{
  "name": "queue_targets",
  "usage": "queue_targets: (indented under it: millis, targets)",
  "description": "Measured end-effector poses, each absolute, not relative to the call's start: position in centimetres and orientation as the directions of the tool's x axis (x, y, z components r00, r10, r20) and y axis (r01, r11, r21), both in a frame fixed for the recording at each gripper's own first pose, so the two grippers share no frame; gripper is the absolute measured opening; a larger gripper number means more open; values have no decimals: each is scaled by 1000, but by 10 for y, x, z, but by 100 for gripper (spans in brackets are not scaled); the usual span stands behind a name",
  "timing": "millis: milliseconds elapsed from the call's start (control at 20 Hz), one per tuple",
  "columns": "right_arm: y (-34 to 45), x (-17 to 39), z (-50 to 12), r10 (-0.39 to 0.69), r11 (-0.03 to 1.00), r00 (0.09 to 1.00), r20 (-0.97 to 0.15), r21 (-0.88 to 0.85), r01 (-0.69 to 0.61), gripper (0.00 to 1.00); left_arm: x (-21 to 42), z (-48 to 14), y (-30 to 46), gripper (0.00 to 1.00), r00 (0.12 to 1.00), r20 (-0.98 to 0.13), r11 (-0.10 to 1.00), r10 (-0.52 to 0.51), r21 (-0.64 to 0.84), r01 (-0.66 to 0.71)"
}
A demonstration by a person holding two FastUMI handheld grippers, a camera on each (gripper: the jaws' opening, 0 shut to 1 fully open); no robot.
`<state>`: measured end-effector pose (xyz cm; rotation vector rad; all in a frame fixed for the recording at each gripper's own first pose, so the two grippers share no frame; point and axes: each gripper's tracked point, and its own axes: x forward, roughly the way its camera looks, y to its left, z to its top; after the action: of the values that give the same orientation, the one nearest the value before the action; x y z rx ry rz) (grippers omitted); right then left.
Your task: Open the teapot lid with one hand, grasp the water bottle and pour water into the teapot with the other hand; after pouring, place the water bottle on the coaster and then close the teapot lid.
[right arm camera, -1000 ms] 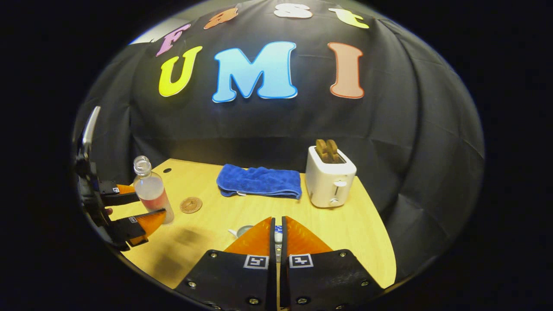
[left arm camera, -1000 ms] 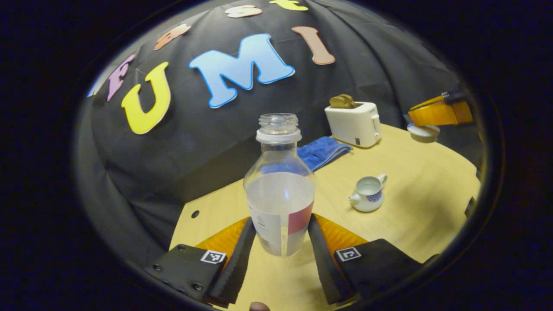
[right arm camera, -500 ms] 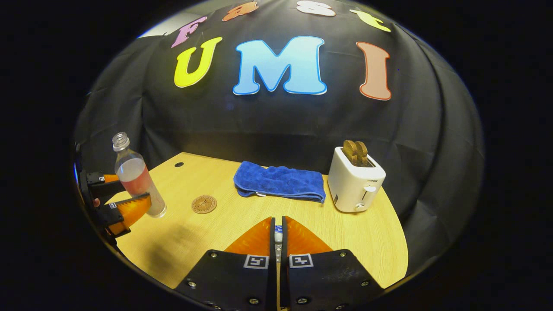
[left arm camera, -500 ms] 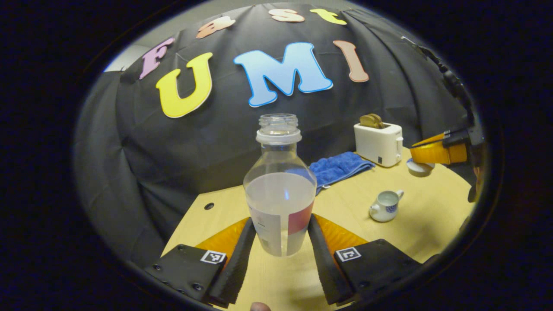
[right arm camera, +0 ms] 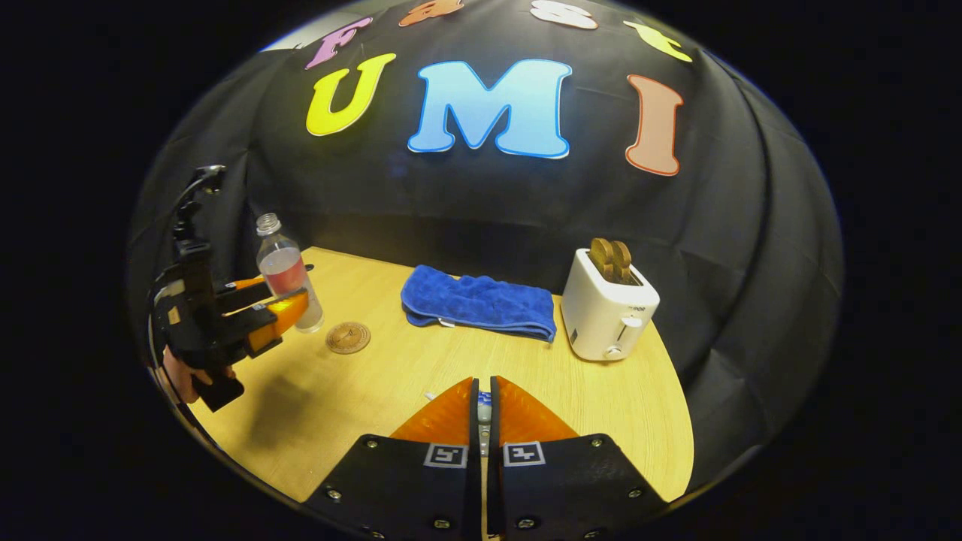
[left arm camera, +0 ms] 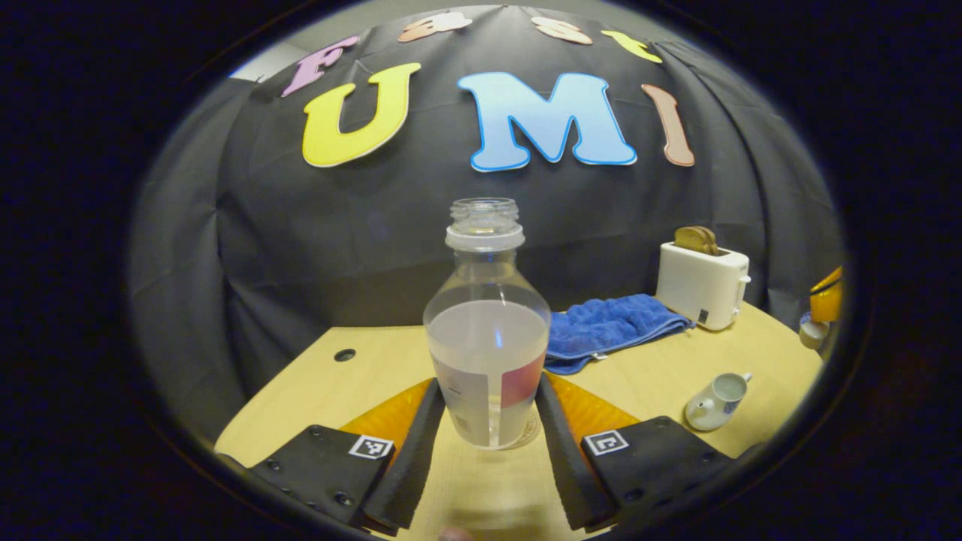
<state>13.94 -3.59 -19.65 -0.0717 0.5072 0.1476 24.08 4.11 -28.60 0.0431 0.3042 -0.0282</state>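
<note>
My left gripper is shut on a clear, uncapped water bottle, upright and about half full. In the right gripper view that left gripper holds the bottle just left of the round brown coaster; part of the coaster peeks out beside the bottle's base. The white and blue teapot stands open on the table at the right. My right gripper is shut on the small teapot lid; it hangs at the far right, with the lid under it, beyond the teapot.
A folded blue towel lies at the back of the wooden table. A white toaster with toast in it stands to the towel's right. A hand holds the left gripper near the table's left edge.
The left gripper has carried the upright bottle away from the teapot, over to the coaster. The right gripper, holding the lid, has drifted off from above the teapot.
</note>
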Motion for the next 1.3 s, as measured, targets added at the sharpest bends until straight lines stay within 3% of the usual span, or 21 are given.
queue_targets:
  millis: [100, 150, 550, 1300]
  targets:
    - [-41, 135, -199, 109, 989, 861, -497, -35, -146, 7, 256, -295, 44, 84, 954, -298, 999, -25, 34, 37]
    - [-42, 133, -200, 106, 990, 860, -499, -32, -140, 3, 262, -299, 45, 84, 955, -295, 999, -32, 23, 41]
    - [-48, 123, -209, 75, 994, 848, -525, -26, -104, 3, 296, -331, 47, 84, 940, -334, 997, -70, -54, 55]
    - [-43, 121, -205, 75, 994, 851, -519, -34, -108, 3, 295, -360, 47, 86, 910, -404, 994, -93, -91, 61]
